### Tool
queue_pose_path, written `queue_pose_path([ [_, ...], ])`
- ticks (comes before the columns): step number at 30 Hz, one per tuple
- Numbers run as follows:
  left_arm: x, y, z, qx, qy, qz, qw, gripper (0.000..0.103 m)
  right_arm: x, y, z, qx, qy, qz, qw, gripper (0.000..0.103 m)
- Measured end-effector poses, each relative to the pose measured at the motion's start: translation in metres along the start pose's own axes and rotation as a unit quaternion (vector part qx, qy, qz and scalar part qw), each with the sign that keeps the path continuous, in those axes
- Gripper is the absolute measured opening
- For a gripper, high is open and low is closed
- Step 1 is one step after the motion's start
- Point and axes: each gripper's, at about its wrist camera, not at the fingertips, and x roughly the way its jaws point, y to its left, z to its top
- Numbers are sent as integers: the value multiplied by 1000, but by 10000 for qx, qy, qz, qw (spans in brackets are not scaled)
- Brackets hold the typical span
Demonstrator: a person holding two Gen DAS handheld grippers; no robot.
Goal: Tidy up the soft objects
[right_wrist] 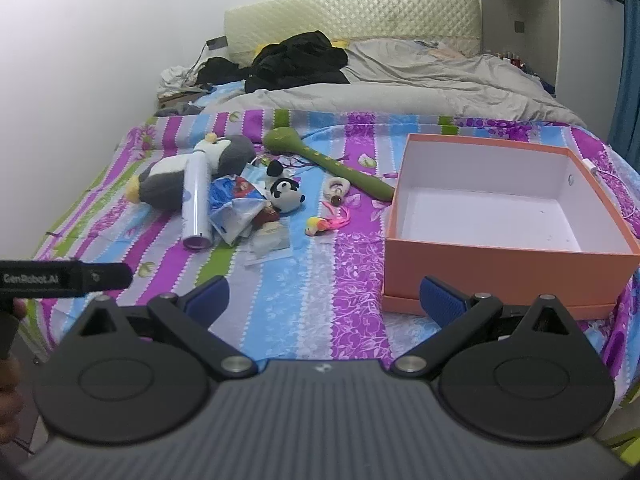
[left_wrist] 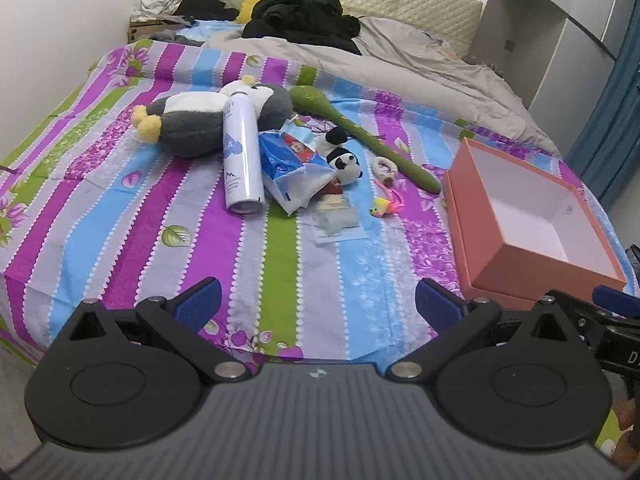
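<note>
A grey and white penguin plush (left_wrist: 208, 120) lies on a striped bed (left_wrist: 120, 216), with a white spray can (left_wrist: 241, 152) leaning across it and a small panda plush (left_wrist: 345, 160) and green plush stick (left_wrist: 360, 132) just beside. An open orange box (right_wrist: 508, 248) sits empty to the right. Both the left gripper (left_wrist: 316, 300) and right gripper (right_wrist: 324, 300) hover near the bed's edge, fingers wide apart, holding nothing.

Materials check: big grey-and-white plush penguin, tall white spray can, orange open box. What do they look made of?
Grey-and-white plush penguin: soft fabric, matte fuzzy pile, rounded stuffed shape. Tall white spray can: probably metal with a glossy coating; it shows a straight highlight and a rigid cylinder, though plastic is possible. Orange open box: looks like matte cardboard, with thin straight walls, crisp corners and a white lining.
</note>
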Motion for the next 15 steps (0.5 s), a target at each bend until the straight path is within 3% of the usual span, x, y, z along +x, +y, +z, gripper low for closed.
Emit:
queue_pose_path([
  [15, 45, 15, -3, -42, 114, 42, 9999, 103, 34, -5, -5, 65, 168, 86, 9998, 103],
])
